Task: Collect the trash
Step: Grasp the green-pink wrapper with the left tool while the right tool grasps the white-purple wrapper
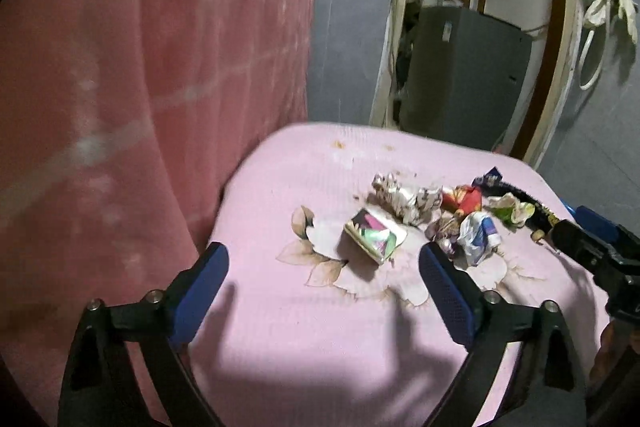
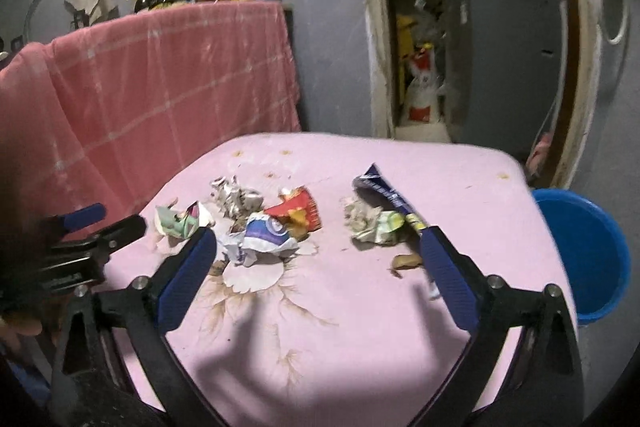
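Right wrist view: your right gripper (image 2: 318,259) is spread wide and empty over the pink cloth (image 2: 320,327), the dark blue tube (image 2: 390,197) running diagonally from beyond the fingers to the right fingertip. Your left gripper (image 1: 324,267) gapes empty too, the shiny wrapper (image 1: 375,235) just beyond its fingers.

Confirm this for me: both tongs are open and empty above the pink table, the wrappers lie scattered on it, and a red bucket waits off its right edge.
One detail is wrong: the bucket is blue, not red, as the right wrist view shows. The rest holds: the left tongs and right tongs are open and empty above the pink table, with wrappers scattered on it.
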### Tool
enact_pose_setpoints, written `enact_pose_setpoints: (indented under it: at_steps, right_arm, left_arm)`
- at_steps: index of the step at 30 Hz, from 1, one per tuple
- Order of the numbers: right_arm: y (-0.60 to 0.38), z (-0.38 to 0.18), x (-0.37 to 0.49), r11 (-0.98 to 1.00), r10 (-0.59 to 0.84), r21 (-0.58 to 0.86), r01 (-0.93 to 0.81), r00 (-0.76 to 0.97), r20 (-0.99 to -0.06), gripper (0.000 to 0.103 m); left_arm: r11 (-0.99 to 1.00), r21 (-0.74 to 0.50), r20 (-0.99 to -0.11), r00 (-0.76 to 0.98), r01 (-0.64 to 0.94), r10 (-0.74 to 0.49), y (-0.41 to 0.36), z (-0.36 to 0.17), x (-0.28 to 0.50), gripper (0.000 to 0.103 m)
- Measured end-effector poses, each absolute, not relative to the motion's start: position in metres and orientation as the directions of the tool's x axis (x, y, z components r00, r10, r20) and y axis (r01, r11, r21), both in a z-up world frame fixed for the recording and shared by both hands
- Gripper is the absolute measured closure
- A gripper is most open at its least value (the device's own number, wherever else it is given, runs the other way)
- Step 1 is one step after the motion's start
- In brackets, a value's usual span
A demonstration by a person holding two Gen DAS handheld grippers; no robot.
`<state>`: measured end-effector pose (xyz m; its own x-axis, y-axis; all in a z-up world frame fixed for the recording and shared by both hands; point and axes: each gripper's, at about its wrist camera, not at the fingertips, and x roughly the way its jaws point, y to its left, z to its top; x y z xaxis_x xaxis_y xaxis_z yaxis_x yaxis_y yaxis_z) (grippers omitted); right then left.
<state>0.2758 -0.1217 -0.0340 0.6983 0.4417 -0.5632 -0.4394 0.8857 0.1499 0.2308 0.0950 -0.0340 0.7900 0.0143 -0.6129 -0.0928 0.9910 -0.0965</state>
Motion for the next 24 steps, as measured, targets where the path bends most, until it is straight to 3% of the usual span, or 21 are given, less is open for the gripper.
enact_pose_setpoints:
  at_steps: [2,7,15,21,24]
  right_arm:
    - [-0.116,-0.038,0.283,0.863,0.483,0.189,-0.469,0.655,-0.582,0.018]
    - [-0.099,-0.042,0.294,0.843,0.502,0.190,-0.504,0.607,-0.616,0.029]
    - [-0.084,-0.055,0.311,0.837,0.498,0.213,-0.505,0.539,-0.679,0.046]
    - [-0.078,-0.060,0.312,0.822,0.510,0.223,-0.523,0.504,-0.698,0.067]
    - [-0.079,-0.060,0.310,0.817,0.520,0.234,-0.527,0.498,-0.694,0.073]
  left_arm:
    - [0.987,-0.122,-0.638,0.770,-0.104,0.003,0.099,-0.036,0.238,0.025]
    - [0.978,-0.182,-0.674,0.737,-0.103,-0.048,0.106,-0.040,0.248,0.045]
    - [0.956,-0.282,-0.693,0.706,-0.080,-0.146,0.112,-0.044,0.255,0.062]
    - [0.946,-0.316,-0.700,0.692,-0.077,-0.177,0.115,-0.043,0.262,0.088]
    - [0.945,-0.321,-0.702,0.687,-0.071,-0.187,0.113,-0.043,0.262,0.094]
